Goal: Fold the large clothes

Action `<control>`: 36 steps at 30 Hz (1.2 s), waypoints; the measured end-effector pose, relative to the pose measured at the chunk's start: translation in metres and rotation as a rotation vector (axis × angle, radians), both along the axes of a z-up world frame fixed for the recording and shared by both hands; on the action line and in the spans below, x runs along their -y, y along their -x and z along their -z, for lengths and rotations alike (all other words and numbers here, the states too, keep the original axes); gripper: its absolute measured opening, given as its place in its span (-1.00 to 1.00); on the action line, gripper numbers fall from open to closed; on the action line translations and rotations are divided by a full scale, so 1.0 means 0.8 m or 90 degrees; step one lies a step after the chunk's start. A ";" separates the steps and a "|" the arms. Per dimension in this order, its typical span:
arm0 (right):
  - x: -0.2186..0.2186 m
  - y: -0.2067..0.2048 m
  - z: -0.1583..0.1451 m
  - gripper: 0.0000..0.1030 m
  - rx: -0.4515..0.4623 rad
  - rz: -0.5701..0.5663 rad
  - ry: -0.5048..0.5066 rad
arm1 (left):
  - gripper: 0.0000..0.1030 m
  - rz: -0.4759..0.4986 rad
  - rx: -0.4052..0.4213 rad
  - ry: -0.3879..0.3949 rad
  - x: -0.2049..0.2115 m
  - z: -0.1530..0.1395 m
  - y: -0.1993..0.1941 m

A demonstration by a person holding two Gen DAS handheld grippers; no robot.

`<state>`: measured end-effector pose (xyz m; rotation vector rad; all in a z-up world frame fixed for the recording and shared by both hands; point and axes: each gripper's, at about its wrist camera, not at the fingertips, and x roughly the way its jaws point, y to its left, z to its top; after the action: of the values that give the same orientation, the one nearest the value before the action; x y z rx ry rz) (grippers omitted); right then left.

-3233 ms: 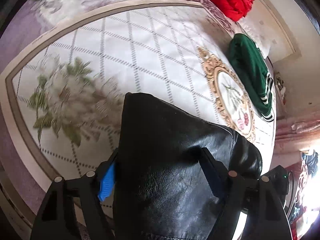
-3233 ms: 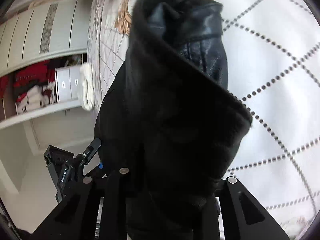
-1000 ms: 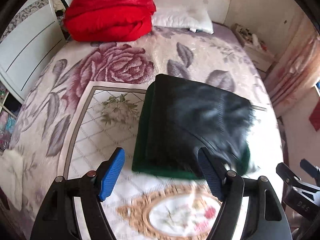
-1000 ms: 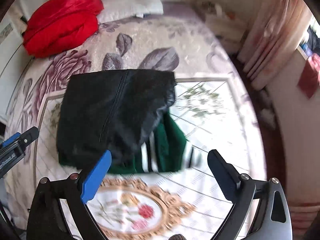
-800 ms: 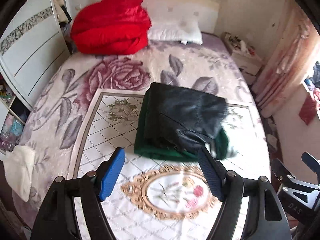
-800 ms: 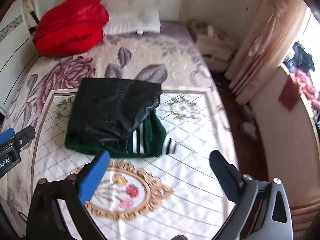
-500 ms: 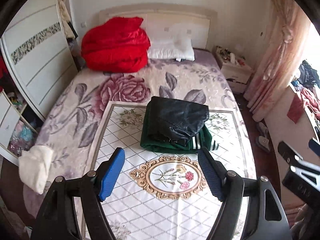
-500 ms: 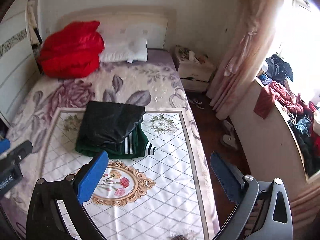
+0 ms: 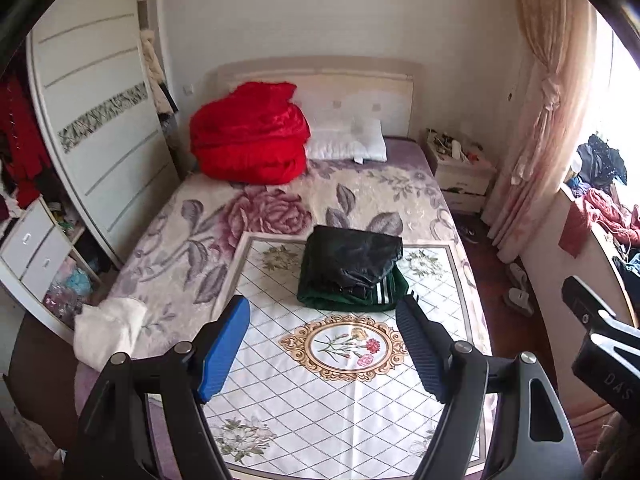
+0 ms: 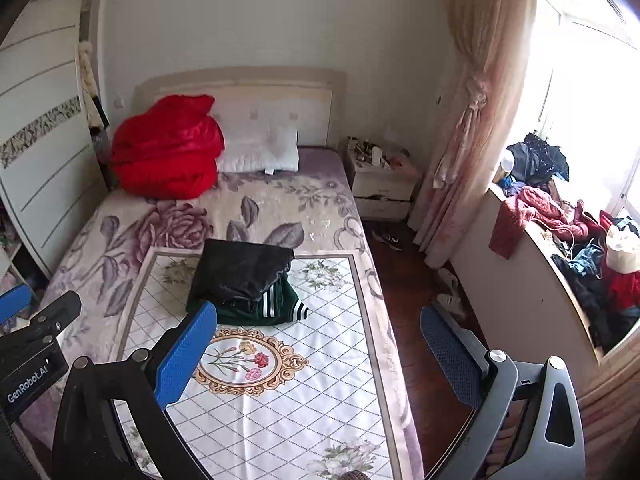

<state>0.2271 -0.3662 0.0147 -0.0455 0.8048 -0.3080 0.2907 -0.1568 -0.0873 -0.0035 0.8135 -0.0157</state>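
Note:
A folded black leather jacket [image 9: 352,254] lies on top of a folded green garment with white stripes [image 9: 384,296] in the middle of the bed [image 9: 172,240]. The same stack shows in the right wrist view, black jacket [image 10: 240,268] over green garment [image 10: 280,308]. My left gripper [image 9: 326,336] is open and empty, well back from the stack near the foot of the bed. My right gripper [image 10: 318,344] is open and empty, also far back, over the bed's right edge.
A red quilt [image 9: 248,132] and white pillow [image 9: 348,144] lie at the headboard. A wardrobe [image 9: 92,128] stands left, a nightstand [image 9: 460,172] and curtain [image 9: 540,112] right. A white cloth [image 9: 106,330] hangs at the bed's left edge. Clothes pile on the window ledge [image 10: 560,216].
Both grippers let go of the black jacket, which now lies on the green garment. Both have pulled back and up, away from the stack, so the whole bed is in view.

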 end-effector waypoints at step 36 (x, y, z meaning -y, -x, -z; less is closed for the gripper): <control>-0.033 0.130 -0.113 1.00 0.074 -0.051 0.016 | 0.42 -0.045 0.078 0.007 -0.022 -0.056 0.120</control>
<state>0.1229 -0.3402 0.1053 -0.0827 0.6819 -0.2430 0.1950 -0.1394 -0.0425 -0.0408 0.6903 0.0469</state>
